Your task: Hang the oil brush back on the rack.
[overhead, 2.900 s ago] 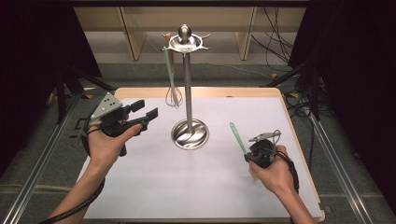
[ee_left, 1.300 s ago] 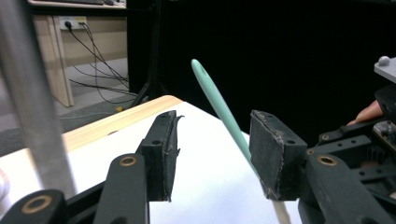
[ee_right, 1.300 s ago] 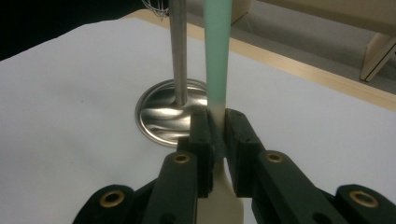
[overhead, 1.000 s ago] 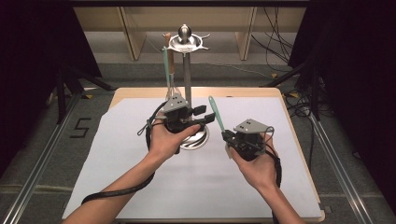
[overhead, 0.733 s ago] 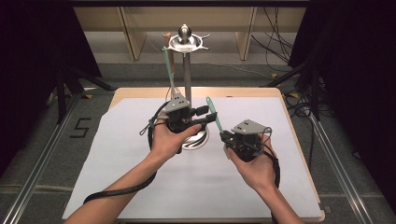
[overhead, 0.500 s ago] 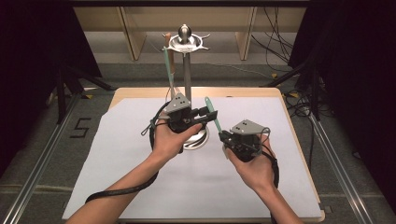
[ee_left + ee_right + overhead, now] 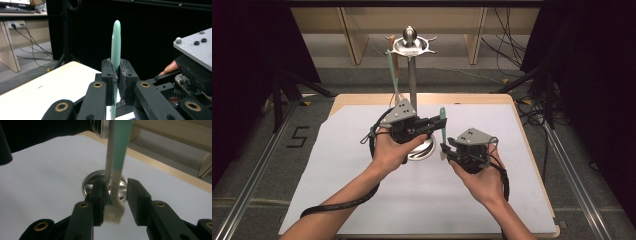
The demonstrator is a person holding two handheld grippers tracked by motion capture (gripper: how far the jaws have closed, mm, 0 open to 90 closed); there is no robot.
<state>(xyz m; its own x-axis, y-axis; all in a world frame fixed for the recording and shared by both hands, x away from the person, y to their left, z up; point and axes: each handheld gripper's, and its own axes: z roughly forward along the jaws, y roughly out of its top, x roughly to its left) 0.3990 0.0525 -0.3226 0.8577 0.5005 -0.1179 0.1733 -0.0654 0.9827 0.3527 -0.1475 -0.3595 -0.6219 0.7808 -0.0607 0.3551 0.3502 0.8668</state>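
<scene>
Inspection of a handover above the surface (image 7: 362,200). My left gripper (image 7: 432,125) has just been closing its jaws, and they now pinch the mint-green handle of the pastry brush (image 7: 115,50), which stands upright between the two pads. My right gripper (image 7: 447,151) has just been opening its jaws; they stand spread on either side of the brush's pale bristle end, which hangs between them with a visible gap on the outer side.

Location: the brush is held in the air just in front of the utensil stand (image 7: 411,75), above its round steel base. A whisk (image 7: 393,75) hangs from the stand's top ring.

Handling, by my judgement: the brush is light, its handle stiff and probably smooth, so a narrow pinch could let it pivot. The bristles are soft and give no purchase. The proper hold is on the handle, as the left jaws have it, leaving the looped top end free for a hook.
</scene>
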